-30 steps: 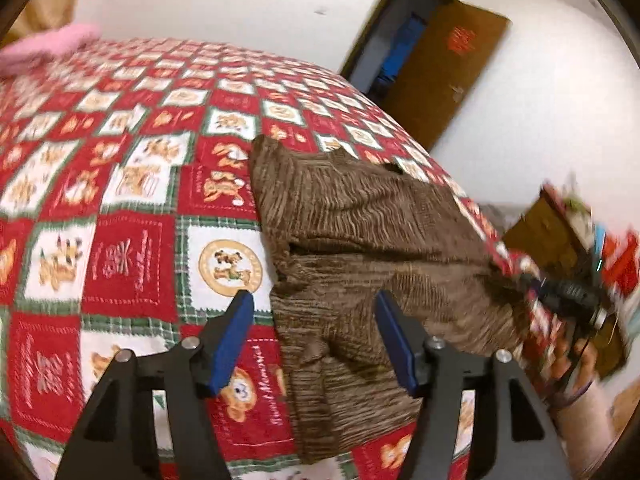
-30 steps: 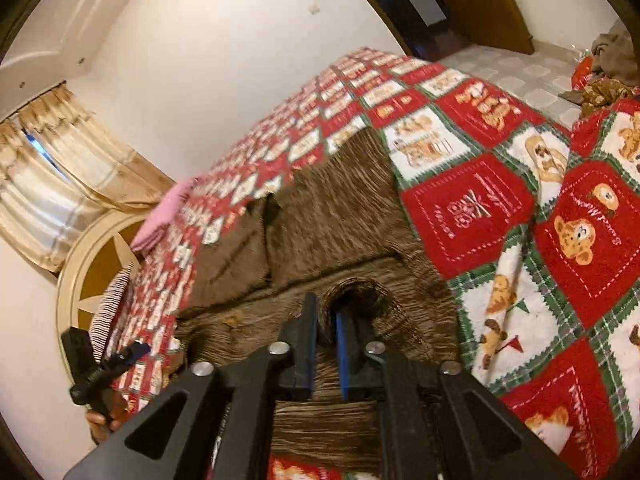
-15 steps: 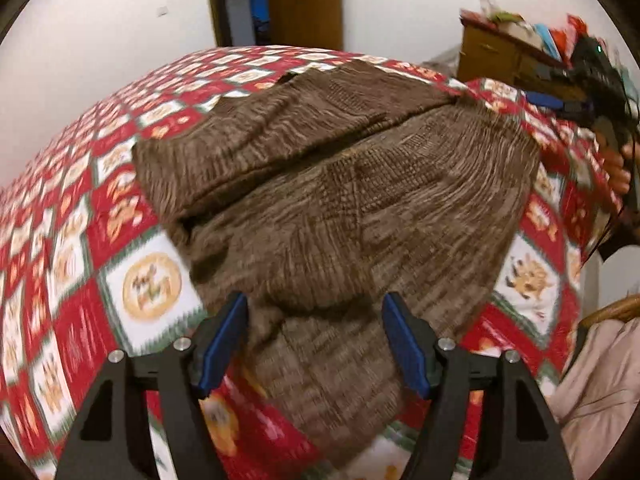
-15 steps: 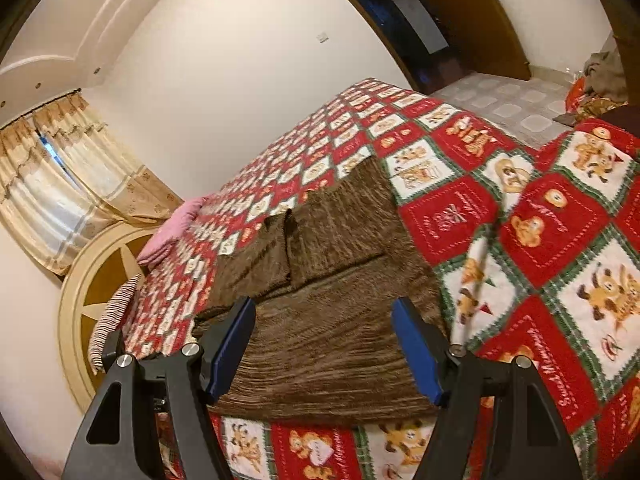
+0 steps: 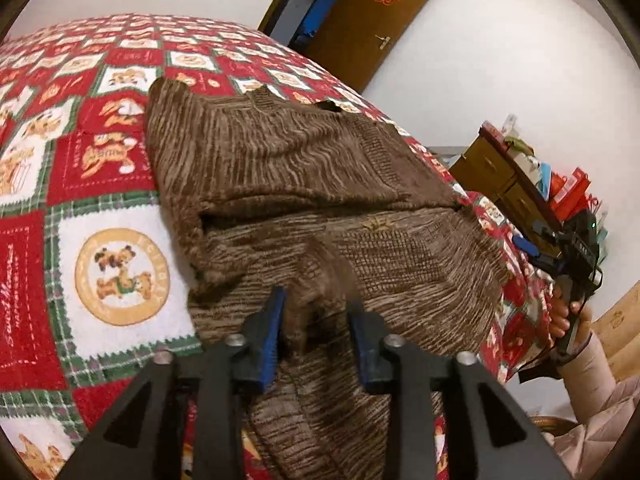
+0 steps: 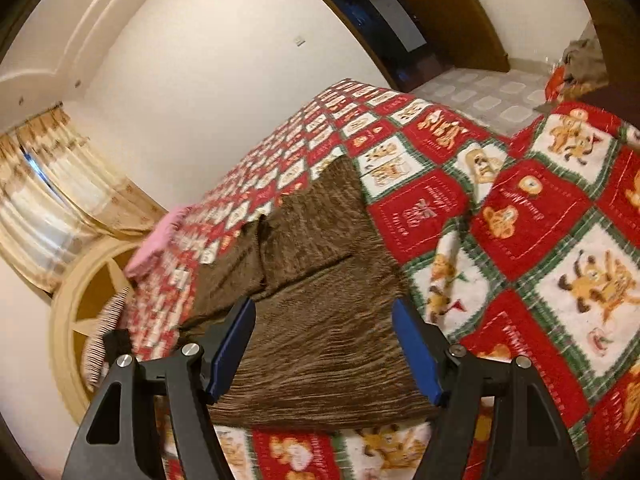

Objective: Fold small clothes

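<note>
A brown knit sweater (image 5: pixel 304 184) lies partly folded on the red patchwork bedspread (image 5: pixel 80 176). My left gripper (image 5: pixel 316 332) has its blue pads closing on a raised bunch of the sweater's near edge, with a gap still left between them. In the right wrist view the sweater (image 6: pixel 320 296) lies flat on the bedspread (image 6: pixel 520 216). My right gripper (image 6: pixel 324 356) is open and empty, just above the sweater's near edge. The right gripper also shows in the left wrist view (image 5: pixel 560 256), held in a hand beyond the bed's right edge.
A wooden cabinet (image 5: pixel 504 176) with red items stands to the right of the bed. A brown door (image 5: pixel 372 12) is behind. A pink cloth (image 6: pixel 160 240) and a round headboard (image 6: pixel 88 300) are at the far end, curtains (image 6: pixel 44 200) beyond.
My left gripper came down onto the sweater's near edge and its jaws narrowed around a bunch of fabric. My right gripper let go of the sweater, opened wide and drew back.
</note>
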A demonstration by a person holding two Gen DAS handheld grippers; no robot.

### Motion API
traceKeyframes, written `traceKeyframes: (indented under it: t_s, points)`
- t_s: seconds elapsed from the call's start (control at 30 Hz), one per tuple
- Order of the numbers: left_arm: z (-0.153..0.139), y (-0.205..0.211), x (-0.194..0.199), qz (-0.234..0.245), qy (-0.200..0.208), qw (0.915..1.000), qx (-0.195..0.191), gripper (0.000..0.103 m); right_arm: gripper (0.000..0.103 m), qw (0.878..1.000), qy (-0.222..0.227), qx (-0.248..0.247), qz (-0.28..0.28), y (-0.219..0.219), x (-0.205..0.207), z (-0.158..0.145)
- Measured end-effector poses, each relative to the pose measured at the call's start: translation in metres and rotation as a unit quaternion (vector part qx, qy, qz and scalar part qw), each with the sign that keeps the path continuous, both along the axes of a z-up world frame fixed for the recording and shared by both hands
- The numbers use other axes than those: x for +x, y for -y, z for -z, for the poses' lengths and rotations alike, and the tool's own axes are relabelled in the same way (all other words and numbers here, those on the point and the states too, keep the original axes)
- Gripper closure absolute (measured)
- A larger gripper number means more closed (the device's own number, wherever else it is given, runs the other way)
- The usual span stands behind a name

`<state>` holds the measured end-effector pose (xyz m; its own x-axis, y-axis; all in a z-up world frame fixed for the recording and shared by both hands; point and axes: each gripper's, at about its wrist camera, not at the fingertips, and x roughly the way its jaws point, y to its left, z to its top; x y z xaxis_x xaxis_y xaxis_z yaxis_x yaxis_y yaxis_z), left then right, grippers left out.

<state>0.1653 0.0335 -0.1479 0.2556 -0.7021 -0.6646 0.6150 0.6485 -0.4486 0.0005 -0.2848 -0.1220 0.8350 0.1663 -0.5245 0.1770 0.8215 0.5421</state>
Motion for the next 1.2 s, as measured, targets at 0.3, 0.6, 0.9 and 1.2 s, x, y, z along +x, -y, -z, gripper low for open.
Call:
traceKeyframes:
  t_s: [0.3, 0.6, 0.9, 1.2]
  points:
    - [0.000, 0.003, 0.013, -0.037, -0.005, 0.9989, -0.028, 0.038, 0.031, 0.981, -0.050, -0.185, -0.025, -0.024, 0.027, -0.007]
    - [0.002, 0.013, 0.006, -0.060, 0.035, 0.9973, 0.024, 0.088, 0.079, 0.945, -0.117, -0.298, -0.071, -0.053, 0.103, 0.026]
    - [-0.019, -0.006, -0.016, -0.118, 0.068, 0.9906, -0.009, 0.097, 0.100, 0.941, -0.060, -0.332, -0.015, -0.071, 0.060, 0.000]
    - [-0.047, -0.010, -0.009, -0.147, 0.081, 0.9852, -0.037, 0.098, 0.100, 0.943, -0.006, -0.334, 0.002, -0.079, 0.055, -0.042]
